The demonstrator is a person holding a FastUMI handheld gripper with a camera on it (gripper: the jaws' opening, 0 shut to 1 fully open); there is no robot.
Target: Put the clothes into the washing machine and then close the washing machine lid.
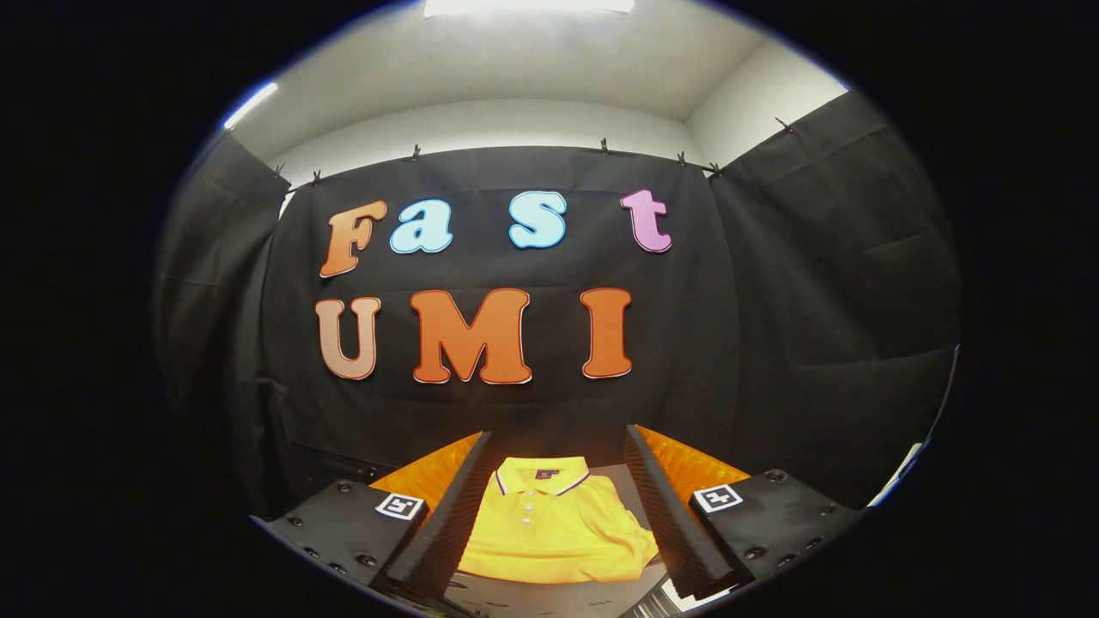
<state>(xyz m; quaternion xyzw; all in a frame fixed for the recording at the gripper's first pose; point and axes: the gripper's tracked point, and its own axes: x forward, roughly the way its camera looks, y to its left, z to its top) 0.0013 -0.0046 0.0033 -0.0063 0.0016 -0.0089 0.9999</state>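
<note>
A folded yellow polo shirt (549, 528) with a dark-trimmed collar lies on a grey surface (549, 596), seen below and between my two fingers. My gripper (558, 446) is open and held above the shirt, apart from it. The left finger (455, 515) and right finger (665, 515) have black ribbed pads and orange backs. Nothing is held between them.
Black cloth walls close the booth ahead and on both sides. A white edge (901, 476) shows low beside the right finger, against the cloth. A ceiling light (528, 7) shines overhead.
</note>
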